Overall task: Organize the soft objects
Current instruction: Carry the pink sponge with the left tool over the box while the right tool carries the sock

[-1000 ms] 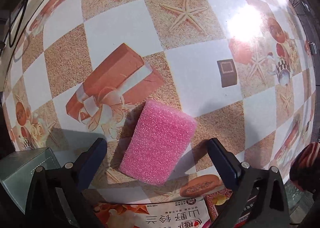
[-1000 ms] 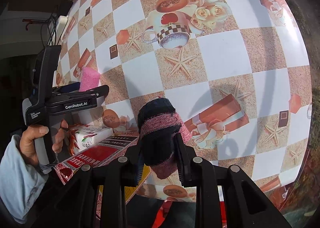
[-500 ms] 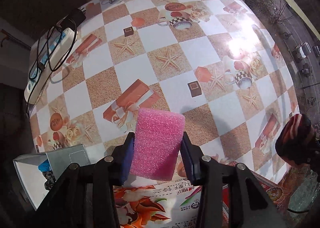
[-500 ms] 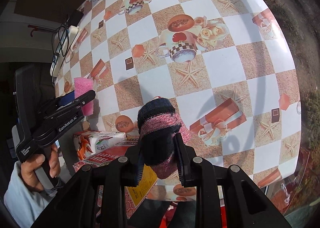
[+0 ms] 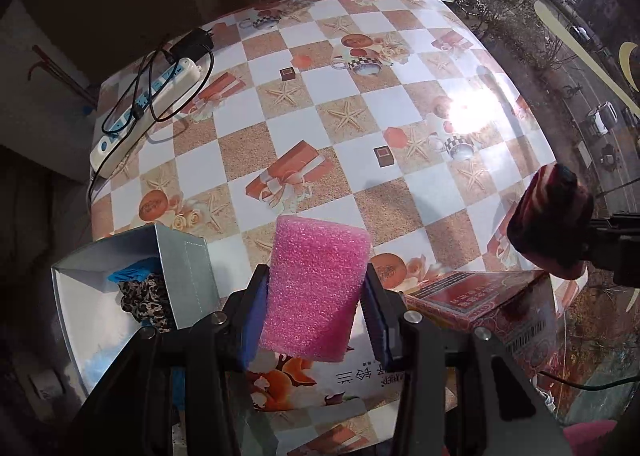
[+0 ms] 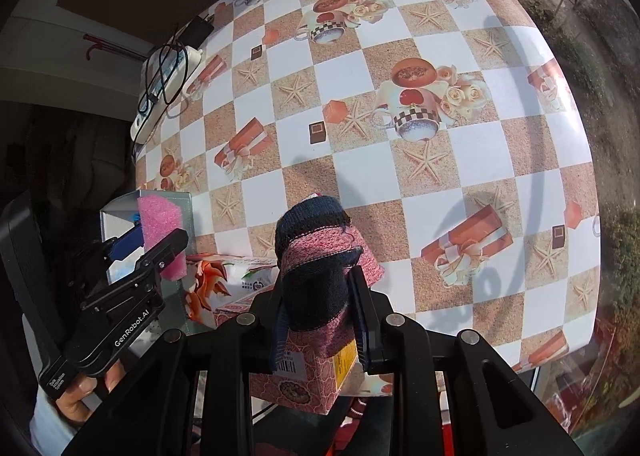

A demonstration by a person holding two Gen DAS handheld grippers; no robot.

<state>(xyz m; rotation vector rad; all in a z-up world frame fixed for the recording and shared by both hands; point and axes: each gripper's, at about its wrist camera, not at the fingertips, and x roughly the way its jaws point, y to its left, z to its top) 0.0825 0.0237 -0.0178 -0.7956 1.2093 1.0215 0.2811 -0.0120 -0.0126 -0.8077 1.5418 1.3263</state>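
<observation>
sponge (image 5: 316, 288) clamped inside left gripper (image 5: 316, 316), airborne.

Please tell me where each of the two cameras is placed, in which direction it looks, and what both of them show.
Left wrist: sits behind the left tongs, looks along them over the checkered table; they clamp a pink foam sponge.
Right wrist: sits behind the right tongs, looks across the table; they clamp a rolled pink and navy knitted sock; the left hand shows.
Shared: sponge, sock, grey open box.
</observation>
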